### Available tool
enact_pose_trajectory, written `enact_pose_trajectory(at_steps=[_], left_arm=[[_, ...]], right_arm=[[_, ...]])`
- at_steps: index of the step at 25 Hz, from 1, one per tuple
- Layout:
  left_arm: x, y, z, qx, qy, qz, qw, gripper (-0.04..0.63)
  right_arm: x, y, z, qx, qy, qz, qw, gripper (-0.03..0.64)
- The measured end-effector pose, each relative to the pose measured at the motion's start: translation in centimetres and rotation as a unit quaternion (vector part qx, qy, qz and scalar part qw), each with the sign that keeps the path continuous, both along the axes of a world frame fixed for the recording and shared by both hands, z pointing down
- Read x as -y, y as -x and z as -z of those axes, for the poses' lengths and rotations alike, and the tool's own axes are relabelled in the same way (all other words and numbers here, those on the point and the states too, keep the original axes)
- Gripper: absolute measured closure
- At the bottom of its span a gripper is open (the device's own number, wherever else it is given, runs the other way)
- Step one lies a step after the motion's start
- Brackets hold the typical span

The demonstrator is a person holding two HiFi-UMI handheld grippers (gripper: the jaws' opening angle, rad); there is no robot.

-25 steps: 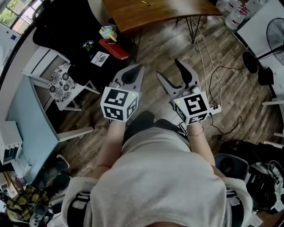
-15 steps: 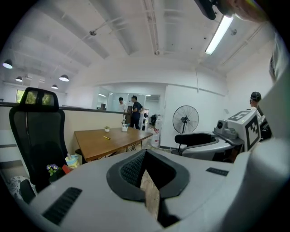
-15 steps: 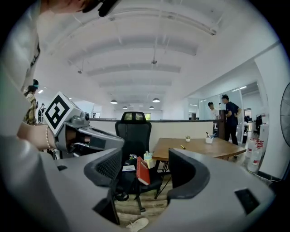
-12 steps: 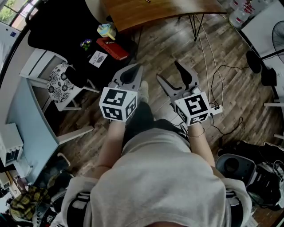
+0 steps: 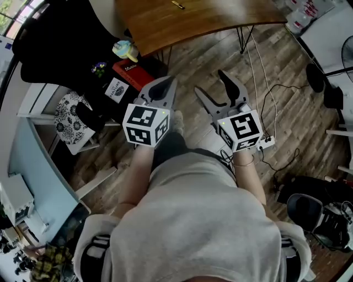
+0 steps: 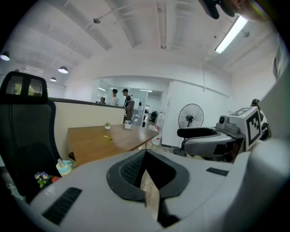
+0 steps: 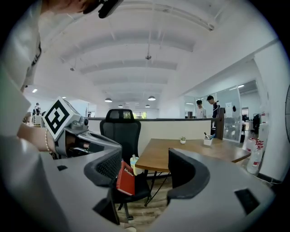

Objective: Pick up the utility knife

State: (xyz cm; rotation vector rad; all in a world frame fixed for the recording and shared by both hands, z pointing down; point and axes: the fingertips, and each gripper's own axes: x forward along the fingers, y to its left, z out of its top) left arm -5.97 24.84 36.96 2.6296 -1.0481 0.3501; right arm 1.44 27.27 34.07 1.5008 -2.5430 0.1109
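Table [image 5: 187, 22]: warm brown wood, black legs. Utility knife [image 5: 177, 5]: yellow. Office chair [image 5: 66, 44]: black. Book [image 5: 131, 74]: red with white lettering. Cushion [image 5: 69, 113]: white with a black floral pattern. Floor [image 5: 209, 58]: grey-brown wood planks. Left gripper [image 5: 165, 83] and right gripper [image 5: 209, 83]: light grey bodies, black jaw pads, cubes bearing black-and-white square markers. Shirt [image 5: 204, 220]: pale grey-beige, plain.

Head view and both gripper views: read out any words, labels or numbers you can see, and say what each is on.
No text is legible.
Red book: white lettering on the cover, too blurred to read.
White card: dark print, too small to read.
Bottles: red labels, too small to read.
Left gripper and right gripper cubes: square markers only, no words.
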Motion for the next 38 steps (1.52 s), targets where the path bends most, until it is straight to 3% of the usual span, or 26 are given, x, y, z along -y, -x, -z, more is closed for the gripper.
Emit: enact_pose_trajectory(at_steps=[11,22,38], left_arm=[[13.5,-0.6,1.3,-0.015,-0.011,-0.040,0.9990,0.580],[16.6,0.4,-0.5,-0.026,0.022,-0.045,0.9984,0.580],[24.6,0.7,-0.9,-0.010,0.028,0.005,0.9995,0.580]], right_arm=[[12.6,-0.2,1.4,-0.006,-0.019,-0.036,0.999,0.304],[16.0,1.7,-0.5,-0.013,0.018,-0.018,1.000,0.319],[26.4,1.6,-0.6,-0.001,0.016,0.039,0.999,0.345]])
